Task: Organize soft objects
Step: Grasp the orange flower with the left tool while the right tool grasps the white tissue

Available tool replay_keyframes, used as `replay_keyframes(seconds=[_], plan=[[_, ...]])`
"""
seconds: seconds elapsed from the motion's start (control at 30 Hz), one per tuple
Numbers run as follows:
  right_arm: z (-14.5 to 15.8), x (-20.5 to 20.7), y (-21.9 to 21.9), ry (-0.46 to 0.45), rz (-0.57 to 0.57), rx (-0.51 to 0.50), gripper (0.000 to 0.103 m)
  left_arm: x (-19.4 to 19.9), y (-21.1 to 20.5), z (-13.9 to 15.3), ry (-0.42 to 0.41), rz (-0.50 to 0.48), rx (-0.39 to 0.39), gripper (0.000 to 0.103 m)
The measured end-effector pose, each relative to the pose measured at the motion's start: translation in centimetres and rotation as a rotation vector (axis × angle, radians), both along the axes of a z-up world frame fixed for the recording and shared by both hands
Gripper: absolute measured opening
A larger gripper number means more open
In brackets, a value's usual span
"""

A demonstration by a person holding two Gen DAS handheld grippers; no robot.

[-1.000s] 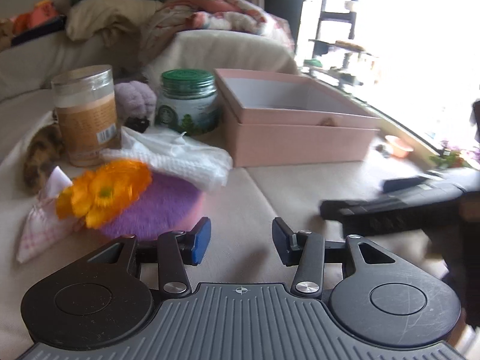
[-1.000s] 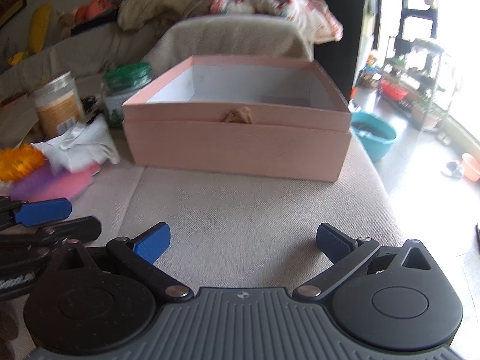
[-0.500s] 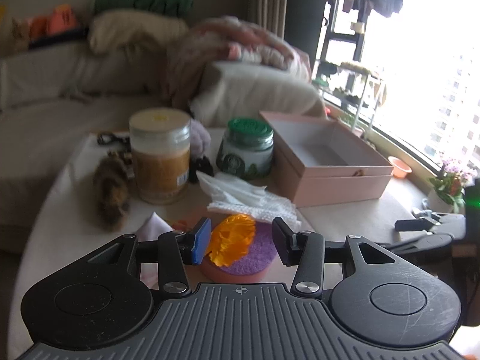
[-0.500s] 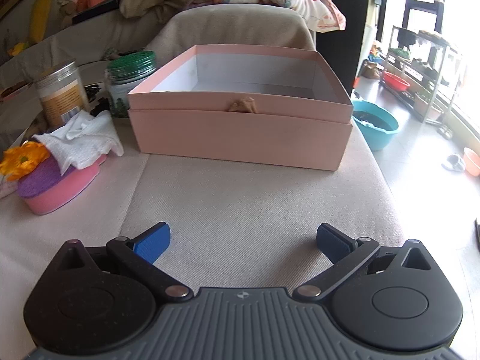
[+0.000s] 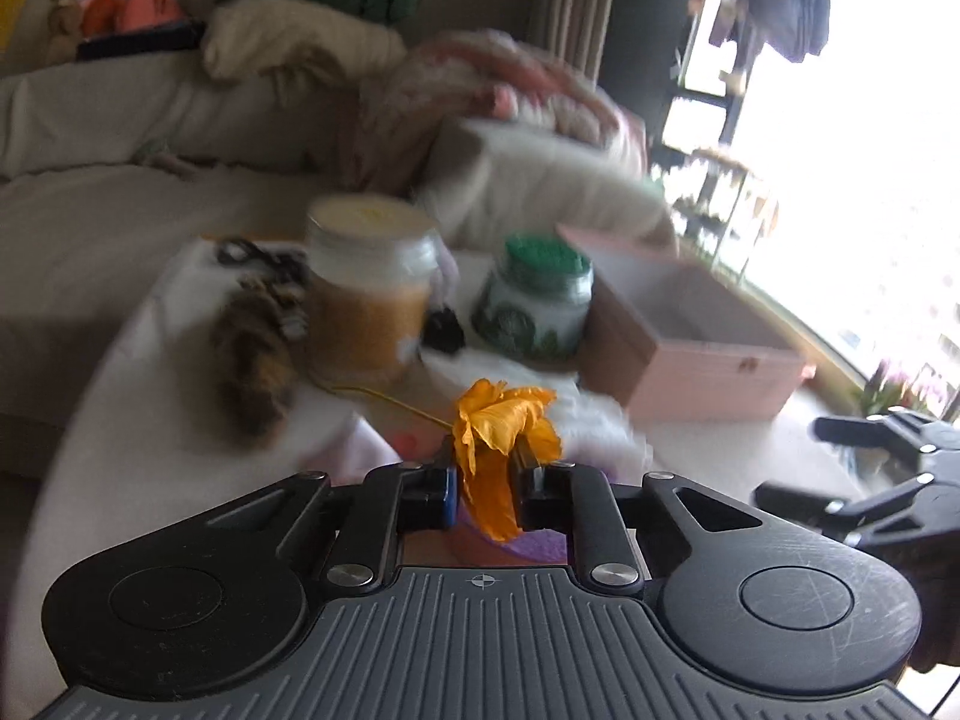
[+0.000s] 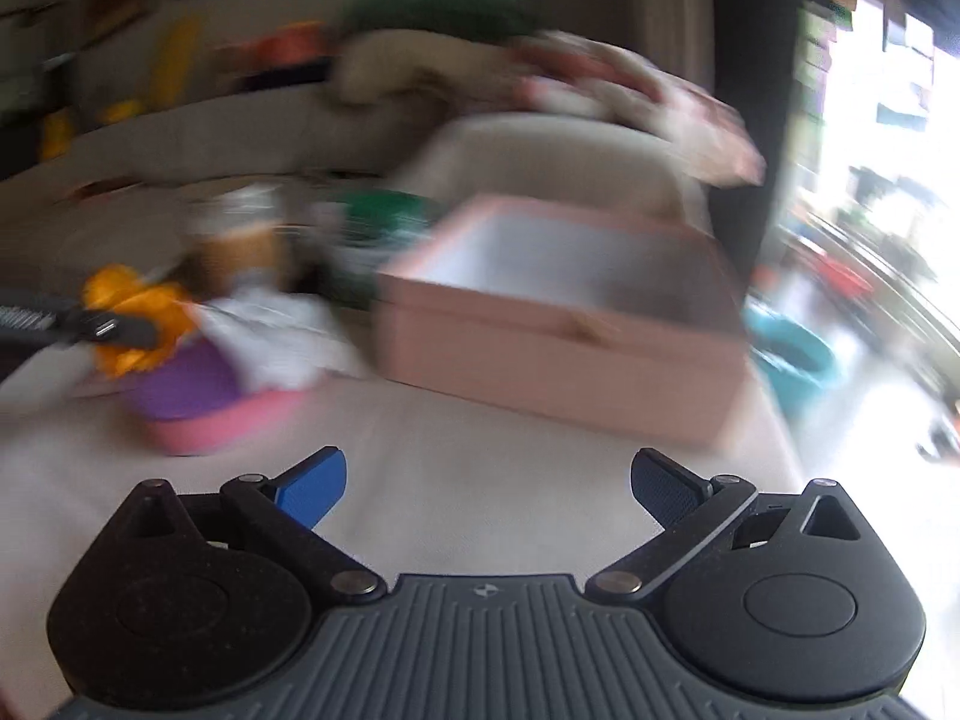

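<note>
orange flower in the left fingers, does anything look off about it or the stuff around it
The orange flower is pinched by its petals in the left gripper, so they are crumpled, and its thin stem trails out sideways. Behind it, a white cloth lies rumpled over the purple and pink sponge. Nothing looks spilled; blur hides finer detail.

The left gripper (image 5: pixel 485 489) is pinching the orange flower (image 5: pixel 501 438) between its nearly closed fingers. The right gripper (image 6: pixel 487 487) is hovering with its fingers spread wide apart, gripping nothing.
</note>
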State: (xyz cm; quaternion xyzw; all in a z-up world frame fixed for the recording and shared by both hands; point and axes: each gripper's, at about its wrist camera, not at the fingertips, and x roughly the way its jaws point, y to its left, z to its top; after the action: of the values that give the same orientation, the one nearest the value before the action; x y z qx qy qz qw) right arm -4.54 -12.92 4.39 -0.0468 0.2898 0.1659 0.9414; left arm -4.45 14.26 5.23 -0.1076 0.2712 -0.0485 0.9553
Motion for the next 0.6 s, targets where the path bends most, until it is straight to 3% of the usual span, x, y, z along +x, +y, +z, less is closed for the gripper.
replay_keyframes(seconds=[0.17,0.33,0.4,0.47,0.53,0.6], plan=[[2.3,2.7,6.1,-0.005,0.201,-0.019,0.093,-3.3,2.4,2.4,-0.090,0.008,0.013,0.019],[1.9,8.8,11.5,0.139,0.222,-0.021,0.084,-5.5,4.1,2.9,-0.109,0.011,-0.021,0.019],[1.1,10.9,12.4,0.226,0.214,-0.006,0.066,-5.9,4.2,3.0,-0.115,0.002,-0.016,0.019],[1.1,11.8,12.3,0.265,0.180,-0.001,0.027,-6.1,4.1,3.2,-0.117,-0.015,-0.015,0.019],[2.4,11.3,10.9,0.267,0.180,0.042,0.006,-6.2,3.5,3.5,-0.124,-0.051,-0.013,0.019],[4.4,9.3,8.7,0.226,0.181,0.083,0.004,-6.4,2.4,3.9,-0.132,-0.105,0.006,0.019]])
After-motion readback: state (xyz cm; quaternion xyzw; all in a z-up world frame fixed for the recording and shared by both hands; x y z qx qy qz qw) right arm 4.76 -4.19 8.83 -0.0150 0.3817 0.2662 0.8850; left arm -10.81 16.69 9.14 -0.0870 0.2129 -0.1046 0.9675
